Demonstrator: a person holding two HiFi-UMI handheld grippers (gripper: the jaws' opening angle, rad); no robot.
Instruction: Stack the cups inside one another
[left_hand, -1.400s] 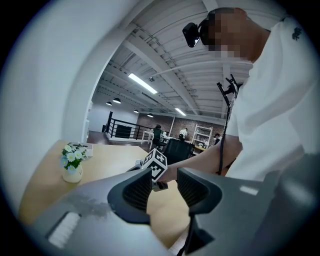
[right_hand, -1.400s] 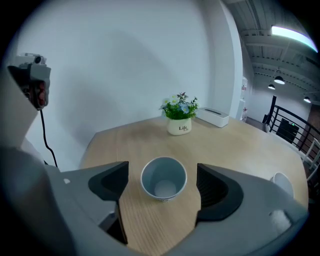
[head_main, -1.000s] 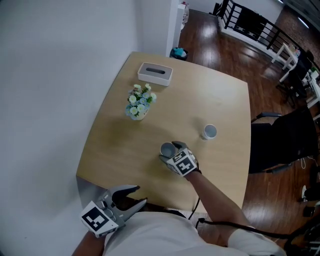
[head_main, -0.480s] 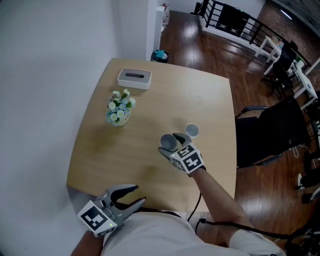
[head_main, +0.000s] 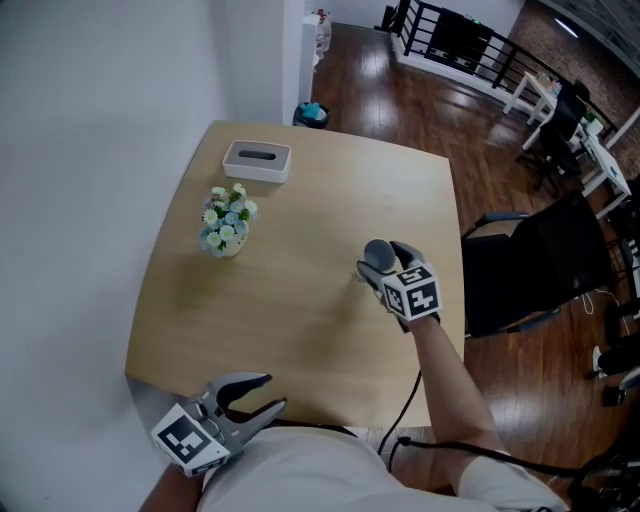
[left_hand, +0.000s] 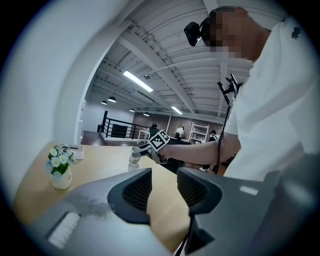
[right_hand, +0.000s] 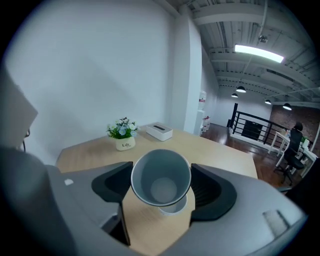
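Observation:
My right gripper (head_main: 385, 262) is shut on a grey cup (head_main: 375, 252), holding it at the right side of the wooden table (head_main: 290, 310). In the right gripper view this cup (right_hand: 161, 176) sits between the jaws, mouth toward the camera, and the rim of a second cup (right_hand: 176, 206) shows right under it on the table. The second cup is hidden in the head view. In the left gripper view the held cup (left_hand: 133, 156) sits low over the tabletop. My left gripper (head_main: 258, 398) hangs open at the table's near edge, nothing between its fingers.
A small vase of flowers (head_main: 222, 230) and a white box (head_main: 257, 160) stand at the far left of the table. A black chair (head_main: 525, 275) is beside the table's right edge. A white wall runs along the left.
My right gripper has carried the grey cup rightwards and over the second cup, which is now covered in the head view. The left gripper has stayed put.

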